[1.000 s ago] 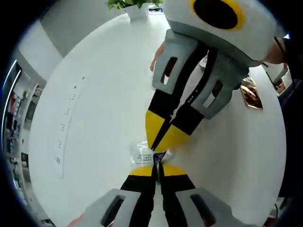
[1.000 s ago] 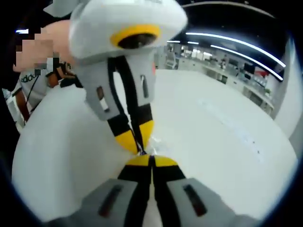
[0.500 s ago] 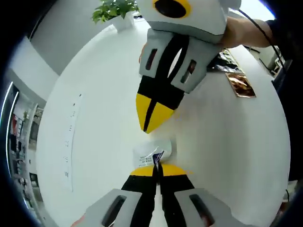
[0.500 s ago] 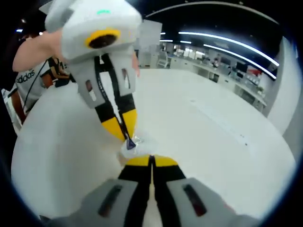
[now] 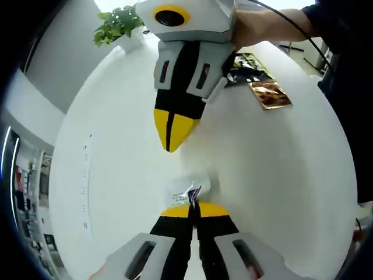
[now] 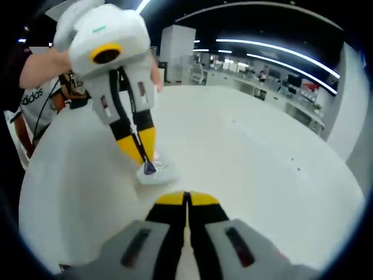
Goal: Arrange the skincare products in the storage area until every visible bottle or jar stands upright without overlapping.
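Sachet is the one skincare item we have in reach: a small clear packet with a printed label and a blue-purple corner, lying on the white table. The left gripper has its jaws pressed together on that blue corner, so we read it as pinched, with the rest of the packet resting on the surface. In the right gripper view the same packet hangs from the left tips just above or on the table; we can't tell which.

The right gripper has its jaws closed with nothing between them. In the left gripper view it hovers tips down, near the packet but apart from it.

Further out: a few flat foil packs lie by the far edge, well apart from us, and a potted plant sits beyond them.

Progress, as we judge it: early. No bottle or jar stands upright anywhere we can see, and no obvious storage area. The sachet is gripped but unplaced, and the far packs are untouched.
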`<action>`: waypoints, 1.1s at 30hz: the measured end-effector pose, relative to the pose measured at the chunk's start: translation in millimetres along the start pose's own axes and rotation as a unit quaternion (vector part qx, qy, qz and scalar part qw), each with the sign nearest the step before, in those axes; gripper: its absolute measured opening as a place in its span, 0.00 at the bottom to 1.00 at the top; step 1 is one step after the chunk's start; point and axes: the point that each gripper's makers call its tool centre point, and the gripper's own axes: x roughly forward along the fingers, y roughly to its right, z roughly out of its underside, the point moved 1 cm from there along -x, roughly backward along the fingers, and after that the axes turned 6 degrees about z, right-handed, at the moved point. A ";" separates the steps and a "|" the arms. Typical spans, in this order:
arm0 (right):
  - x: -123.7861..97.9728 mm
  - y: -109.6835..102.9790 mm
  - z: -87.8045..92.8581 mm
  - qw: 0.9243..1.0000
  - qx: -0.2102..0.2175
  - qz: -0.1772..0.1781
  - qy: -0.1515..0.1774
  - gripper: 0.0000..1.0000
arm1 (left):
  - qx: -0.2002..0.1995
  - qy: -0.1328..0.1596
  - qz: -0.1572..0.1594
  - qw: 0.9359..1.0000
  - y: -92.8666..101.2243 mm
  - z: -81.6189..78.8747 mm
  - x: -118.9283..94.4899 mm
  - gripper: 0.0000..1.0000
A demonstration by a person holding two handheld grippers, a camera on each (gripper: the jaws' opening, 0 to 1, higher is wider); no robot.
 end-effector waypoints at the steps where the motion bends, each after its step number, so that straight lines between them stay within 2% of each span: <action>1: 0.4 0.8 0.6 1.000 -0.001 0.000 0.000 0.00 | 0.000 0.001 0.002 1.000 1.7 -0.3 -1.3 0.00; 3: -2.2 -1.8 2.1 1.000 0.001 0.000 -0.002 0.00 | 0.030 0.009 -0.003 0.999 4.8 -5.7 -5.7 0.00; 4: -3.0 -2.5 2.4 1.000 0.002 0.001 -0.001 0.00 | 0.026 0.009 0.002 1.000 7.6 -5.0 -6.7 0.00; 5: -4.4 -4.5 2.4 1.000 0.001 0.001 -0.001 0.00 | 0.045 0.009 -0.007 0.999 5.4 -7.0 -8.7 0.00; 7: -4.1 -3.8 3.8 1.000 0.001 0.000 -0.001 0.00 | 0.048 0.010 -0.006 0.999 8.2 -6.9 -10.9 0.00; 9: -4.5 -4.9 5.2 1.000 0.001 0.001 -0.003 0.00 | 0.067 0.014 -0.011 0.998 8.9 -8.2 -12.3 0.00; 10: -5.2 -5.8 6.1 1.000 0.002 0.001 -0.003 0.00 | 0.069 0.012 -0.006 0.998 15.6 -9.7 -11.7 0.00; 13: -7.2 -8.7 8.0 1.000 0.004 0.000 -0.002 0.00 | 0.098 0.003 -0.010 0.995 14.7 -6.6 -11.8 0.00; 14: -8.3 -9.4 8.9 1.000 0.004 0.000 -0.001 0.00 | 0.123 0.003 -0.016 0.992 11.0 -6.6 -13.1 0.00; 16: -10.8 -12.0 10.3 1.000 0.007 -0.001 -0.001 0.00 | 0.121 0.006 -0.017 0.993 11.8 -4.8 -15.1 0.00; 18: -12.2 -12.3 11.9 1.000 0.007 -0.001 -0.001 0.00 | 0.144 0.009 -0.030 0.989 8.3 -6.2 -18.0 0.00; 19: -13.9 -13.6 12.3 1.000 0.007 -0.001 -0.001 0.00 | 0.157 0.013 -0.026 0.987 10.3 -7.5 -19.4 0.00; 20: -15.5 -14.4 12.7 1.000 0.008 -0.001 0.000 0.00 | 0.188 0.015 -0.033 0.981 10.3 -10.4 -21.5 0.00; 21: -16.7 -15.5 12.5 1.000 0.010 -0.002 0.001 0.00 | 0.202 0.013 -0.037 0.979 10.3 -10.8 -22.8 0.00; 22: -20.2 -17.6 11.5 1.000 0.015 -0.004 0.006 0.00 | 0.224 0.011 -0.029 0.974 14.2 -9.8 -24.2 0.00; 23: -22.1 -18.4 10.4 1.000 0.020 -0.005 0.009 0.00 | 0.243 0.012 -0.037 0.969 13.9 -11.7 -26.2 0.00; 24: -23.4 -18.7 9.9 1.000 0.021 -0.005 0.011 0.00 | 0.238 0.010 -0.036 0.970 15.2 -10.5 -26.9 0.00; 26: -26.6 -19.5 7.6 1.000 0.023 -0.005 0.017 0.01 | 0.259 0.009 -0.043 0.965 14.0 -12.4 -29.3 0.00; 28: -27.4 -19.9 6.8 1.000 0.023 -0.004 0.018 0.01 | 0.247 0.009 -0.035 0.968 12.9 -10.4 -29.4 0.00; 29: -27.5 -20.1 6.7 1.000 0.023 -0.003 0.018 0.02 | 0.273 0.005 -0.045 0.961 10.7 -10.8 -30.3 0.00; 30: -27.9 -20.6 6.6 1.000 0.023 -0.004 0.018 0.02 | 0.259 0.007 -0.036 0.965 14.3 -9.8 -29.7 0.00; 33: -28.5 -22.5 6.7 1.000 0.025 -0.006 0.017 0.03 | 0.260 0.005 -0.038 0.965 14.9 -10.4 -30.7 0.00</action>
